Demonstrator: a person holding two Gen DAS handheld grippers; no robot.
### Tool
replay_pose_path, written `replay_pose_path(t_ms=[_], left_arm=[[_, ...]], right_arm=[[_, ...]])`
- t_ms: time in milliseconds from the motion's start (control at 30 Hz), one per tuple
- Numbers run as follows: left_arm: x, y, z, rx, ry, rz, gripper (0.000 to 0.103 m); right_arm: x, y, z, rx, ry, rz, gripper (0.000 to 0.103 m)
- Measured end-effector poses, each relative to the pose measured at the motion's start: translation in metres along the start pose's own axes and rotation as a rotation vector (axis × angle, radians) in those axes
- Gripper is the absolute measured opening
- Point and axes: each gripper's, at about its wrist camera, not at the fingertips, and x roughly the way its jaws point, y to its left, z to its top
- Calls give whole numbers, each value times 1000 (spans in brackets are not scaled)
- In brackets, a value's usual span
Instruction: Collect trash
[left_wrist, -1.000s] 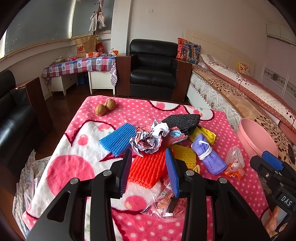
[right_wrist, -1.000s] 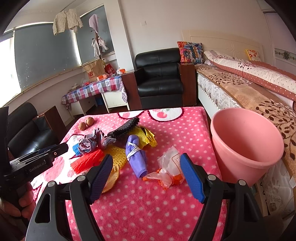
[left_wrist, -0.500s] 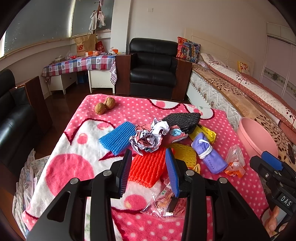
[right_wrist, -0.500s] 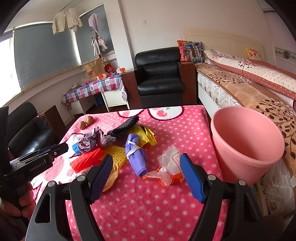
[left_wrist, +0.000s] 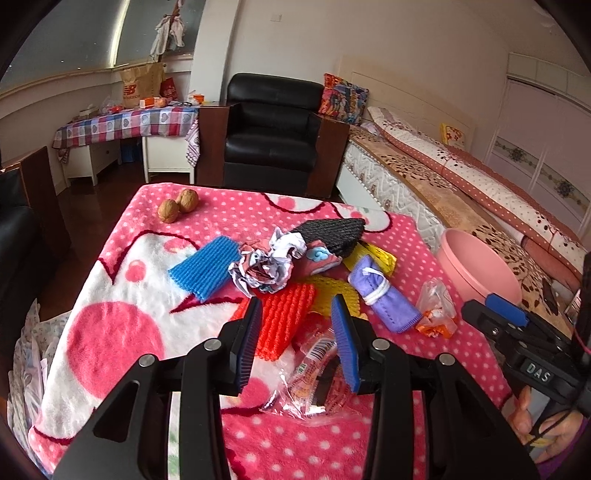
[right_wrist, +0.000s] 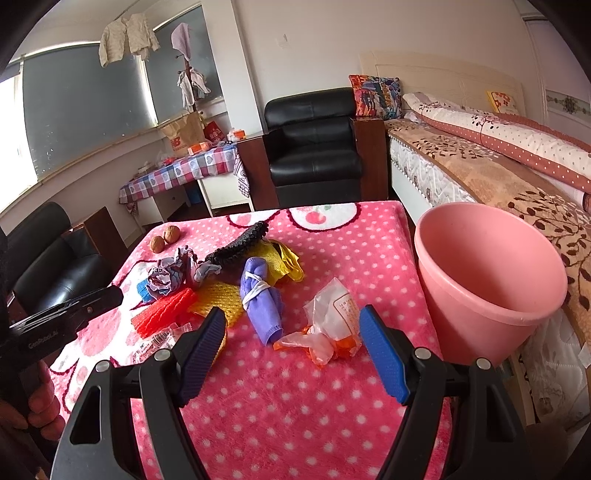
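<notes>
We hold both grippers above a bench (right_wrist: 332, 417) draped in a pink polka-dot blanket, with the trash heaped toward its middle. The left gripper (left_wrist: 297, 330) has its fingers spread and opening, and nothing is pressed between them; through the gap we see the orange foam net (left_wrist: 286, 317), and just below it a clear snack wrapper (left_wrist: 317, 373) lies flat on the blanket. The right gripper (right_wrist: 291, 349) also has its fingers released and wide apart, and framed between them is a crumpled clear-and-orange plastic bag (right_wrist: 327, 328), resting on the blanket and apart from both blue pads. Beside that bag lies a purple cloth roll (right_wrist: 260, 299) tied with a white band, touching the yellow foam net (right_wrist: 218, 297) and a yellow wrapper (right_wrist: 288, 264). Farther back we find a black foam net (left_wrist: 332, 236), a crumpled paper wad (left_wrist: 267, 264) and a blue foam net (left_wrist: 203, 267), the wad lying against both the blue and the orange nets. Two walnuts (left_wrist: 177, 206) sit touching each other near the far left corner, well apart from the heap. The pink bucket (right_wrist: 487, 284) stands at the bench's right edge, between bench and bed; it looks empty, though its bottom is not in view.
</notes>
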Motion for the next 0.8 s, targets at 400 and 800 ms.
replay_pose_path(t_ms=[400, 800], left_arm=[[13, -5, -25, 75, 133, -39, 39], [33, 1, -33, 70, 207, -26, 34]], right_arm=[[7, -11, -4, 23, 36, 4, 74], [12, -20, -4, 46, 54, 7, 74]])
